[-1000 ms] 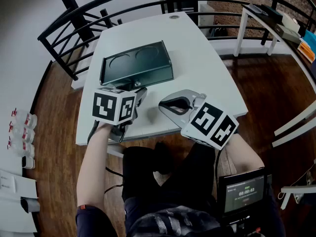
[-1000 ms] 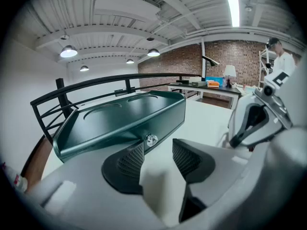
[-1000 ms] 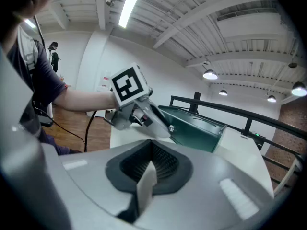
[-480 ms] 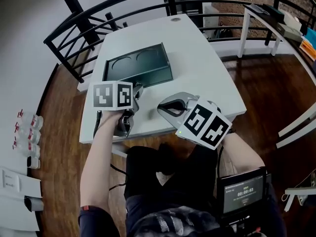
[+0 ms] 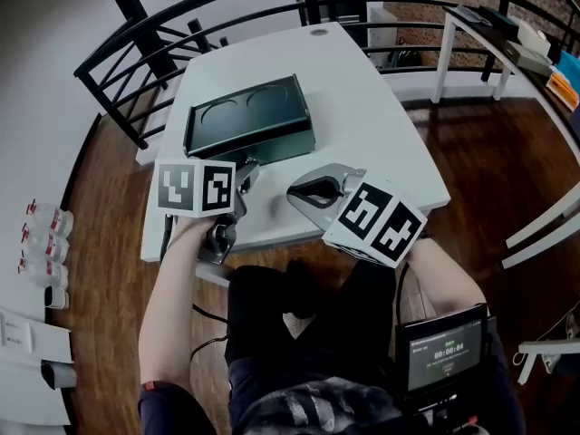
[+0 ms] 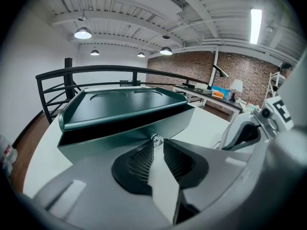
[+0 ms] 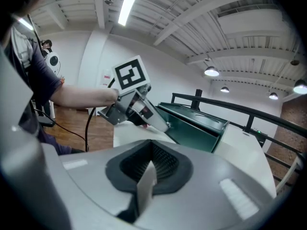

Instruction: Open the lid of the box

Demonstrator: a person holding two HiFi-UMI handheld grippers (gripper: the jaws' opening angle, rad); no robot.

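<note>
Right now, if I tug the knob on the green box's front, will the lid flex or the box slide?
The lid looks like rigid pressed metal, so probably no flex. The knob between the left gripper's closing jaws is small and glossy, so it may slip. The box rests loose on the smooth table and might slide.

All views (head's overhead) share box point(image 5: 249, 120).

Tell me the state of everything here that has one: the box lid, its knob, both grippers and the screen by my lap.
Lid: down on the box, not yet raised.
Left gripper: jaws closing, tips on the knob.
Knob: caught between those tips at the lid's front edge.
Right gripper: shut, nothing between its jaws, clear of the box.
Screen: lit.
</note>
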